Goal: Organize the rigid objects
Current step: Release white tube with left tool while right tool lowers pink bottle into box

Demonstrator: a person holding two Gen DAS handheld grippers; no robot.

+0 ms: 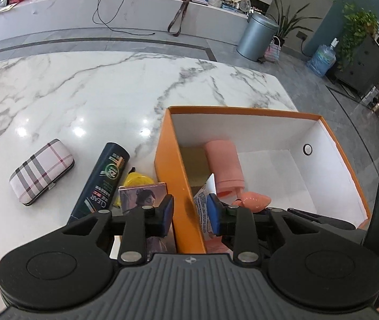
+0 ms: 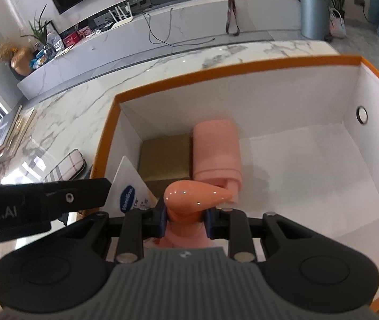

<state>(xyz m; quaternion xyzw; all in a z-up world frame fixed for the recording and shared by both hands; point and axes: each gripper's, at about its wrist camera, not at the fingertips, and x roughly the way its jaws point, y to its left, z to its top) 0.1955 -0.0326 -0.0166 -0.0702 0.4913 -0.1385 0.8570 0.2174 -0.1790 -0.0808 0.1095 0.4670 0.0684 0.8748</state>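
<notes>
Black linkages, blue-padded fingers (image 1: 167, 210), silver rivets

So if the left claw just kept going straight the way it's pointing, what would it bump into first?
Most likely the orange box: the open left claw straddles the box's near wall, one finger outside and one inside. Depth is hard to judge, so it might instead pass above the rim.

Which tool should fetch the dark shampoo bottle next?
Left. The left tool is open beside the shampoo bottle, outside the orange box; the right tool is shut on the pink pump bottle.
</notes>
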